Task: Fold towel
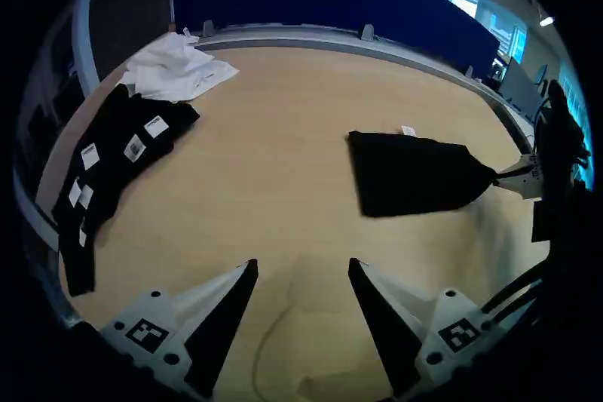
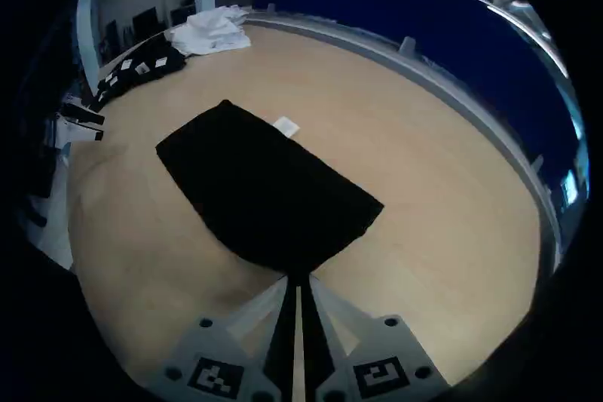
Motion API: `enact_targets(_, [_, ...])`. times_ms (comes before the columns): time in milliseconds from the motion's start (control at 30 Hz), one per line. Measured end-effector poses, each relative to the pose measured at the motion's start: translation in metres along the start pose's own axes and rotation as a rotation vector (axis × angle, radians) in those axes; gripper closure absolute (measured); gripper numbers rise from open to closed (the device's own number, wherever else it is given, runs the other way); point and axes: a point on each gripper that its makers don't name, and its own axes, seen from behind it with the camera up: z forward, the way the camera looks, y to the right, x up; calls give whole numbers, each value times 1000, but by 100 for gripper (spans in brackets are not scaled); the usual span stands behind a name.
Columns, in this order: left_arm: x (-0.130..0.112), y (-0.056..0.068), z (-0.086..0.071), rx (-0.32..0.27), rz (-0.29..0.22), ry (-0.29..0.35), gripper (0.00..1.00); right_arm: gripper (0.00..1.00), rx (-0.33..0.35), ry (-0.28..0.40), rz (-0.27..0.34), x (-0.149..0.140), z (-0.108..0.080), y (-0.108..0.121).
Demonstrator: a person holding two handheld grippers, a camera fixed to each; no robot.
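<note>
Right gripper view: the black towel (image 2: 264,191) is clamped at its near corner by the right gripper (image 2: 299,285) and is spread ahead on the surface (image 2: 437,198). The left gripper (image 1: 301,270) is held wide, empty.

Under my remote control: my left gripper (image 1: 301,262) and right gripper (image 2: 298,280), black wedge-shaped fingers (image 1: 226,319) on white mounts (image 1: 177,308), each bearing a square black-and-white marker (image 1: 147,334) and dark screws (image 1: 154,294); black cables (image 1: 520,289) trail beside the left.

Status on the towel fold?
Left gripper open, empty, over table. Right gripper shut on black towel, at its edge. Black pile, white cloth well clear.
</note>
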Motion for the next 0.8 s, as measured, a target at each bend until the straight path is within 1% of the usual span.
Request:
enact_targets(267, [-1,-6,-6,6,-37,19,11,96,-4,40,-107,52,-9,-2])
enact_targets(567, [0,-7,-12,4,-67,39,11,96,10,92,-228,109,-15,-16])
enact_targets(667, [1,-6,-13,1,-75,43,11,96,17,99,-257,120,-13,-22])
enact_targets(800, [1,-4,-16,0,-80,48,11,96,28,101,-282,127,-9,-28])
